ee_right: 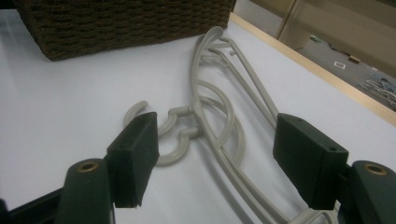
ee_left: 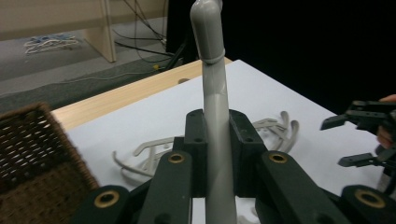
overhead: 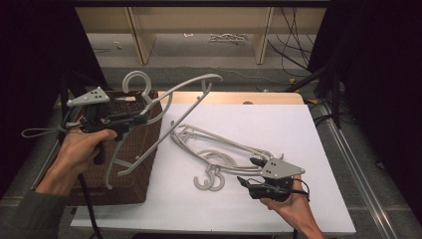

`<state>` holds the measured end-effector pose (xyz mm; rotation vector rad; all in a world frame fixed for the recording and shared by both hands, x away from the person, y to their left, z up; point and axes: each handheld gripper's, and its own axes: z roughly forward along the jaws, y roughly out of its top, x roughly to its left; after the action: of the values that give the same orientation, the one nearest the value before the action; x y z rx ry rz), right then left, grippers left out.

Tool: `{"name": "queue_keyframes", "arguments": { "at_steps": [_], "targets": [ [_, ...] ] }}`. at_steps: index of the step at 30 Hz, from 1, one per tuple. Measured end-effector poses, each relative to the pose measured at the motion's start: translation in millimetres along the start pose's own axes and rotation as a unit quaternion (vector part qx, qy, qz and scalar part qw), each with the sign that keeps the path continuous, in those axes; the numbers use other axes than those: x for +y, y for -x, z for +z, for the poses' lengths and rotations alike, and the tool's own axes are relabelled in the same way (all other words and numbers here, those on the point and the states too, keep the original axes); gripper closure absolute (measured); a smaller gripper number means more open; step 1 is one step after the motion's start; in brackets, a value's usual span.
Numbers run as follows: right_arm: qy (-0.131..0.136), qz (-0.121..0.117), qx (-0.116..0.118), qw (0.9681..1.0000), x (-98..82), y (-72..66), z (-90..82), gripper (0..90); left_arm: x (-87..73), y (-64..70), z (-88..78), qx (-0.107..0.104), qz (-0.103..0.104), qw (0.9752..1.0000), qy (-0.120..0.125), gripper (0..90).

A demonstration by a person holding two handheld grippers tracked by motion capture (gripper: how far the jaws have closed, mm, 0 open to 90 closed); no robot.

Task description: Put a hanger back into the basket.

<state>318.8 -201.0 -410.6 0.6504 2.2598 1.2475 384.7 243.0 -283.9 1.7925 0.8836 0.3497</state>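
My left gripper [overhead: 142, 118] is shut on a grey plastic hanger [overhead: 164, 133] and holds it in the air over a brown wicker basket [overhead: 134, 179]. In the left gripper view the hanger's bar [ee_left: 215, 102] runs up between the closed pads of the left gripper [ee_left: 217, 135]. A small pile of grey hangers [overhead: 214, 144] lies on the white table top [overhead: 278, 124]. My right gripper [overhead: 250, 172] stands open low over the near end of that pile. In the right gripper view the hangers [ee_right: 219, 107] lie between and beyond its fingertips [ee_right: 135, 154], untouched.
The basket [ee_right: 116, 23] stands at the table's left side, its rim [ee_left: 28, 149] beside the held hanger. The table's wooden far edge [overhead: 234, 97] borders a floor with cables and shelf legs. A metal rail [overhead: 348, 149] runs along the right.
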Motion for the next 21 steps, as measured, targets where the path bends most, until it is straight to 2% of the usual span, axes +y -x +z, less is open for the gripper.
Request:
{"name": "queue_keyframes", "arguments": {
  "at_steps": [5, 9, 14, 18, 21],
  "targets": [
    [0.001, 0.008, -0.005, 1.0, -2.0, -0.8, 1.9, 27.5, -9.4, -21.4, -8.8, 0.015, -0.01, 0.9998, 0.003, 79.4],
    [-0.001, 0.008, -0.002, 1.0, -2.2, -1.8, 2.6, 25.5, -16.7, -37.3, -15.4, 0.025, -0.011, 0.9996, -0.001, 79.4],
    [-0.006, 0.006, -0.003, 1.0, -2.4, -1.7, 2.8, 24.9, -23.9, -57.3, -23.6, 0.047, -0.024, 0.9986, -0.001, 79.4],
    [-0.007, 0.005, -0.005, 0.9999, -3.4, -1.2, 3.4, 25.1, -28.8, -70.8, -28.8, 0.061, -0.026, 0.9978, -0.002, 79.4],
    [-0.007, 0.007, -0.007, 0.9999, -2.8, -0.1, 2.7, 25.2, -31.6, -79.3, -32.7, 0.066, -0.019, 0.9977, -0.004, 79.4]
  ]
}}
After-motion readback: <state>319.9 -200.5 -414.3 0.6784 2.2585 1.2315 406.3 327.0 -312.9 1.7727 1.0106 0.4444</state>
